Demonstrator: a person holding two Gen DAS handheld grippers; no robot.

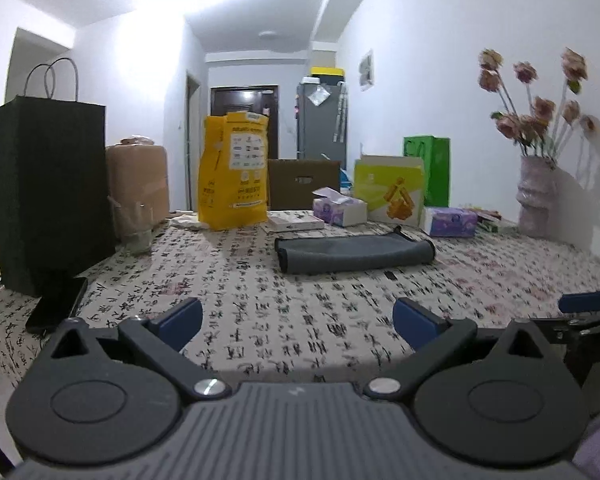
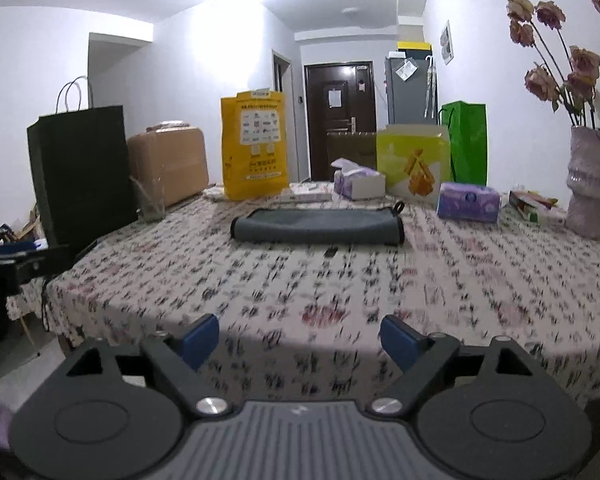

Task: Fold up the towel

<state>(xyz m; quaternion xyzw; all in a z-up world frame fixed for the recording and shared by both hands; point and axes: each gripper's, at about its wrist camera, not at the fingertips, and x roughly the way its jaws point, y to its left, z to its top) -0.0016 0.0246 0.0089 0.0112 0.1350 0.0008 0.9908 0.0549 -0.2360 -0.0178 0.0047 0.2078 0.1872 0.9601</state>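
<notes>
Towel: dark grey cloth w/ black edge trim, lies flat on the patterned tablecloth, already doubled over by the look of it; small hang loop at its right far corner
Towel place: middle of table, in front of the row of bags and boxes, well apart from both tools
Direction: straight ahead of both grippers, a bit right of centre in left wrist view, about centre in right wrist view
Long axis: runs left-right, across the line of approach, so each short end faces one side
Left gripper: jaws wide apart, blue pads hold nothing, only tablecloth btw them
Right gripper: same, spread wide, nothing inside
Pose: both held low near the front table edge, pointing level toward the far wall, side by side; each one shows at the edge of the other's view
Nearer one: cannot tell surely; right gripper seems more in line w/ towel centre, left one is offset to its left end
Next move, my guess: go forward, left tool to left short end, right tool to right short end, then fold across
Risk: black paper bag and phone stand near the left path; tissue box is just beside the towel's right far corner
</notes>
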